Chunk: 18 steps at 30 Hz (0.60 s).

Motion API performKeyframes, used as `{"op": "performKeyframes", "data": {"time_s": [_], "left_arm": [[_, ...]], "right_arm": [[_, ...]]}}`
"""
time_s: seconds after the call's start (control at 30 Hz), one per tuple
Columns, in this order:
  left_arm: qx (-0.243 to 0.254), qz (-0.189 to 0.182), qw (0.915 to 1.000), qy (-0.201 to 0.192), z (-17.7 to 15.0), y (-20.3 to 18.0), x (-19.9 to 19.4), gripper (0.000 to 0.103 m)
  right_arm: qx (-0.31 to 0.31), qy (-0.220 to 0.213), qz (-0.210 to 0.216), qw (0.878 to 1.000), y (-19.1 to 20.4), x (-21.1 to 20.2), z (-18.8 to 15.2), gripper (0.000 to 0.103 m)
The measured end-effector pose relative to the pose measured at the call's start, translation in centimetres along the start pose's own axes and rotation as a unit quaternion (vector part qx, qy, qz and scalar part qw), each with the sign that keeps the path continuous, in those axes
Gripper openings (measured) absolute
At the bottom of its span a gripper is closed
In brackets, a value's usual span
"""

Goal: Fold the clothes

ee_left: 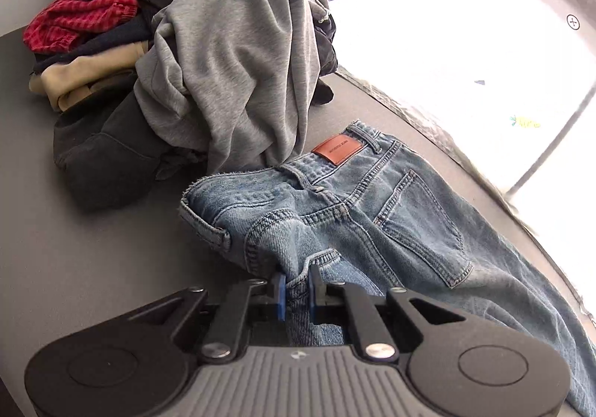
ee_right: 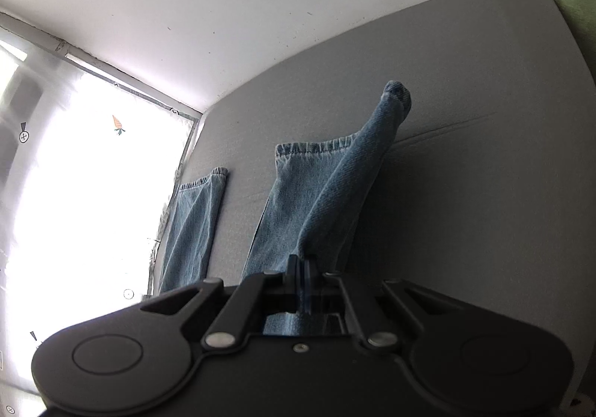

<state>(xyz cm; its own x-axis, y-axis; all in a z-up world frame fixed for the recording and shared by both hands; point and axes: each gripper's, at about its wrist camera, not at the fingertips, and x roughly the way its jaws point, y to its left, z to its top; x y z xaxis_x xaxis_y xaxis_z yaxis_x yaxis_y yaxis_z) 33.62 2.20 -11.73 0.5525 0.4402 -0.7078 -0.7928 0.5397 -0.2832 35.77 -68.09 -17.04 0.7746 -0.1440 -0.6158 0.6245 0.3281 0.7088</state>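
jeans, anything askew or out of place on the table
The jeans lie crooked: waistband bunched where the left gripper pinches it, one leg twisted up by the right gripper. An unfolded grey sweatshirt slumps against them.

The jeans (ee_left: 372, 215) were faded, coarse-weave denim with a smooth leather-look patch (ee_left: 338, 149). The sweatshirt (ee_left: 238, 55) was soft, matt grey jersey, lying on a matt grey surface (ee_left: 74, 268). My fingers (ee_left: 278, 292) were matt black plastic with blue pads and shiny metal rivets.

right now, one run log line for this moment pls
step: lifting jeans | left gripper: shut on denim near waistband | right gripper: shut on leg fabric | clothes pile: untouched
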Motion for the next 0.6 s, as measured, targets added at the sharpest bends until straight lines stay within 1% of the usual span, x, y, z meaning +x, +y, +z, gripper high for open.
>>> {"op": "performKeyframes", "data": {"time_s": [0.07,0.13,0.27,0.37,0.43,0.5,0.6], "left_arm": [[0.001,-0.001,0.9998,-0.02,1.2,-0.7,-1.3,0.012],[0.006,0.005,0.9995,-0.031,2.0,-1.2,-2.2,0.012],[0.025,0.026,0.9987,-0.037,2.8,-2.3,-3.2,0.012],[0.02,0.033,0.9987,-0.032,3.6,-3.3,-3.0,0.012],[0.013,0.041,0.9982,-0.042,4.4,-4.4,-2.7,0.012],[0.009,0.043,0.9975,-0.056,5.2,-5.8,-2.1,0.012],[0.021,0.044,0.9958,-0.077,6.6,-9.0,-0.5,0.012]], "right_arm": [[-0.005,-0.008,0.017,1.0,1.3,-0.7,0.4,0.002],[-0.013,-0.014,0.029,0.999,2.5,-1.3,0.8,0.002],[-0.048,-0.029,0.04,0.998,4.9,-2.4,1.8,0.002],[-0.056,-0.035,0.049,0.997,6.0,-2.5,2.5,0.002],[-0.049,-0.038,0.057,0.996,6.8,-1.8,2.8,0.002],[-0.054,-0.041,0.06,0.996,8.5,0.0,2.9,0.002],[-0.094,-0.036,0.056,0.993,11.9,3.5,3.1,0.002]]}}
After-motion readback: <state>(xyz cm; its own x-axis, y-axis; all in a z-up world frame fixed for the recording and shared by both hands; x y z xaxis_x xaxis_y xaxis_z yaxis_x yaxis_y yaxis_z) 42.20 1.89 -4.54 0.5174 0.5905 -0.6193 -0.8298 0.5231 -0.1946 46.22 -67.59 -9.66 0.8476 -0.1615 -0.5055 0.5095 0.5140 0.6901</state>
